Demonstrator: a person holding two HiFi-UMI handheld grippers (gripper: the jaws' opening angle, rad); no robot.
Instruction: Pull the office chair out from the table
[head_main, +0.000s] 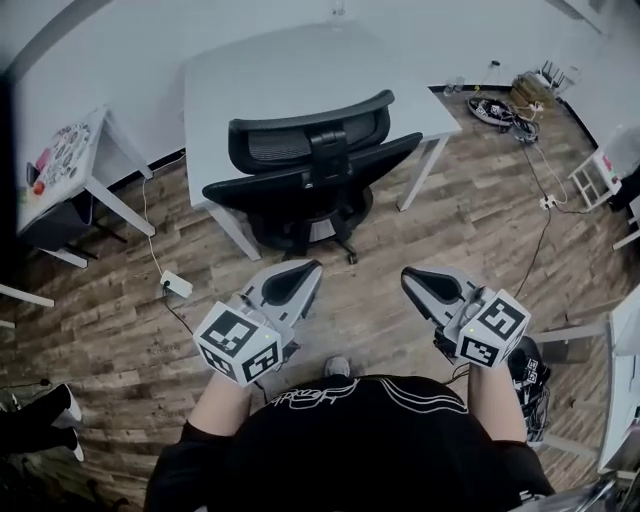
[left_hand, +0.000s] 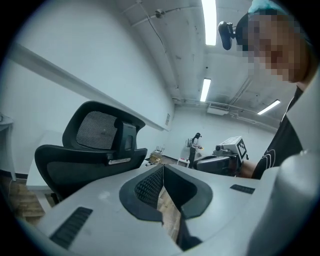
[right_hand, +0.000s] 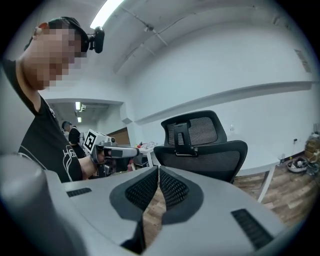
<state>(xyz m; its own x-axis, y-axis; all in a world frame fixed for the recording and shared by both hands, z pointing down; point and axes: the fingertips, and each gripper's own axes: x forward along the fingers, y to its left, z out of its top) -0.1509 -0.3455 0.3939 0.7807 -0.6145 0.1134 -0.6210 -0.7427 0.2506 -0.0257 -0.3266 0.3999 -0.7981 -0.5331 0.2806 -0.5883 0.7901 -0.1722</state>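
A black mesh-backed office chair (head_main: 310, 170) stands tucked under the front edge of a white table (head_main: 290, 75), its back towards me. In the left gripper view the chair (left_hand: 95, 150) fills the left; in the right gripper view the chair (right_hand: 200, 142) stands centre-right. My left gripper (head_main: 305, 270) and right gripper (head_main: 415, 278) hover side by side over the wood floor, short of the chair and apart from it. Both are shut with nothing between the jaws. The left gripper (left_hand: 162, 170) and the right gripper (right_hand: 157, 175) show closed pads.
A small white side table (head_main: 70, 165) stands at the left, with a white power adapter (head_main: 177, 285) and cable on the floor near it. Shoes and cables (head_main: 500, 110) lie at the far right, beside white furniture (head_main: 600, 175). The floor is wood plank.
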